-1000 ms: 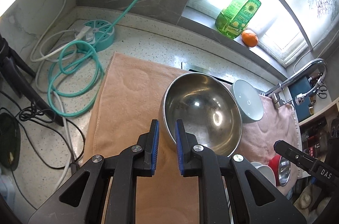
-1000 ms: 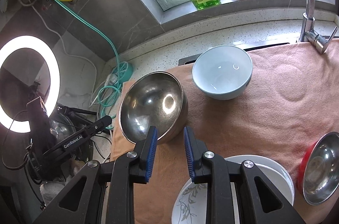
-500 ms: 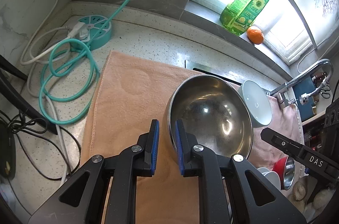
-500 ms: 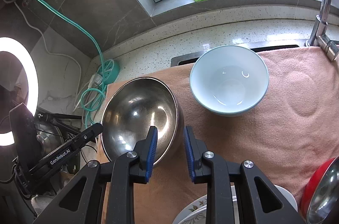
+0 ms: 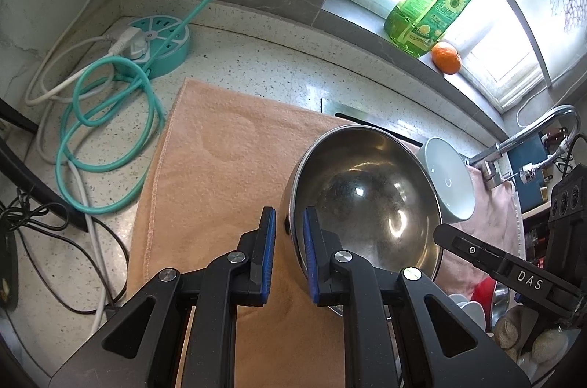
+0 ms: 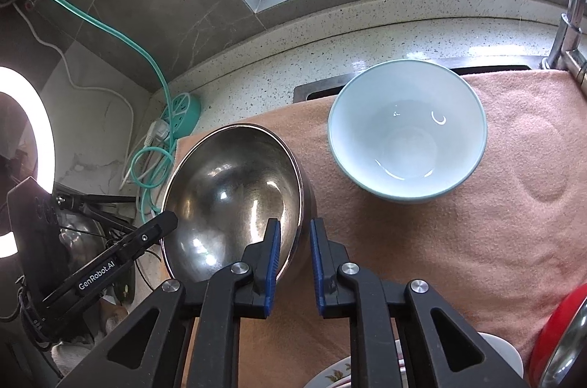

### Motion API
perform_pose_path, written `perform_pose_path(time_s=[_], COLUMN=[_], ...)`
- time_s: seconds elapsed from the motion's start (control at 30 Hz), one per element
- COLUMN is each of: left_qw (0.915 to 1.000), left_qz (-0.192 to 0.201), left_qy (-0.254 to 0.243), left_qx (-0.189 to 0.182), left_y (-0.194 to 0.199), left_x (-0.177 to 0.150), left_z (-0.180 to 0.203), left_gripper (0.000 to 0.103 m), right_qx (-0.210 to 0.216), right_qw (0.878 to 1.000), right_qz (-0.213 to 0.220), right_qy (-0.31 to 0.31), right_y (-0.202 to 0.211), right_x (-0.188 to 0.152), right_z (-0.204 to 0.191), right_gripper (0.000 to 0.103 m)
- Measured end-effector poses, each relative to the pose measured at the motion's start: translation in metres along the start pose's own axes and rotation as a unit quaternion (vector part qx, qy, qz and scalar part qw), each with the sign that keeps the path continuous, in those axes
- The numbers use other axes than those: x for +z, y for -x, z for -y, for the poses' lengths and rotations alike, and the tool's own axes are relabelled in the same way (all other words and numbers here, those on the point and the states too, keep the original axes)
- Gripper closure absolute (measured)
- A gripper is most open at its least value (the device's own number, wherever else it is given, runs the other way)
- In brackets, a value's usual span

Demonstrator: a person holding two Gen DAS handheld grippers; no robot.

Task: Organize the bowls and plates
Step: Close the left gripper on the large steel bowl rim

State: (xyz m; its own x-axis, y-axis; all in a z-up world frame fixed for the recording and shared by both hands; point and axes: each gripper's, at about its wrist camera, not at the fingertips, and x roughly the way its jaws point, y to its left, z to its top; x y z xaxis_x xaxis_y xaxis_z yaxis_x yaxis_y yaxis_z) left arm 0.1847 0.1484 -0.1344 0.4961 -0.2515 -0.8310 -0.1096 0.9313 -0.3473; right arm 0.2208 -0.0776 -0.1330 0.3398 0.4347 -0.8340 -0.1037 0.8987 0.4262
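Observation:
A large steel bowl (image 5: pixel 367 197) (image 6: pixel 234 190) rests tilted on the peach towel (image 5: pixel 220 168). My left gripper (image 5: pixel 288 230) is shut on the bowl's left rim, one pad inside and one outside. My right gripper (image 6: pixel 295 241) straddles the opposite rim, and its jaws are closing on the bowl's wall, which sits between the pads. Each gripper's black finger shows in the other's view, the left (image 6: pixel 146 237) and the right (image 5: pixel 477 252). A pale blue bowl (image 6: pixel 407 135) (image 5: pixel 449 182) stands upright just behind and right of the steel one.
A red-sided steel bowl (image 6: pixel 565 325) and a floral white plate (image 6: pixel 341 377) lie near the front. The faucet (image 5: pixel 532 131) rises at the right. A teal power strip (image 5: pixel 157 39) with looped cables sits far left. A soap bottle (image 5: pixel 429 14) and an orange (image 5: pixel 445 58) are on the windowsill.
My right gripper has come down and forward onto the steel bowl's rim, and its jaws have narrowed around the wall. My left gripper has kept its hold on the bowl and sunk slightly.

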Motion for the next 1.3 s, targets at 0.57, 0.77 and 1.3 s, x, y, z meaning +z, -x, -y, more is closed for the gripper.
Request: perform_pose_path(time_s=[0.57, 0.77, 1.3], left_qw=[1.0, 1.0, 0.9996], left_qz=[0.0, 0.004, 0.027], left_qy=[-0.001, 0.004, 0.01], left_qx=[-0.008, -0.007, 0.007], left_y=[-0.003, 0.002, 0.034], left_x=[-0.002, -0.003, -0.016], left_z=[-0.002, -0.003, 0.003], left_gripper=[0.095, 0.094, 0.095], right_qx=[-0.003, 0.001, 0.018], right_qw=[1.0, 1.0, 0.999], right_qz=[-0.003, -0.003, 0.004], right_qy=[0.002, 0.002, 0.03], right_y=[-0.003, -0.001, 0.026], right_x=[0.003, 0.003, -0.008], right_z=[0.001, -0.003, -0.018], right_gripper=[0.094, 0.094, 0.094])
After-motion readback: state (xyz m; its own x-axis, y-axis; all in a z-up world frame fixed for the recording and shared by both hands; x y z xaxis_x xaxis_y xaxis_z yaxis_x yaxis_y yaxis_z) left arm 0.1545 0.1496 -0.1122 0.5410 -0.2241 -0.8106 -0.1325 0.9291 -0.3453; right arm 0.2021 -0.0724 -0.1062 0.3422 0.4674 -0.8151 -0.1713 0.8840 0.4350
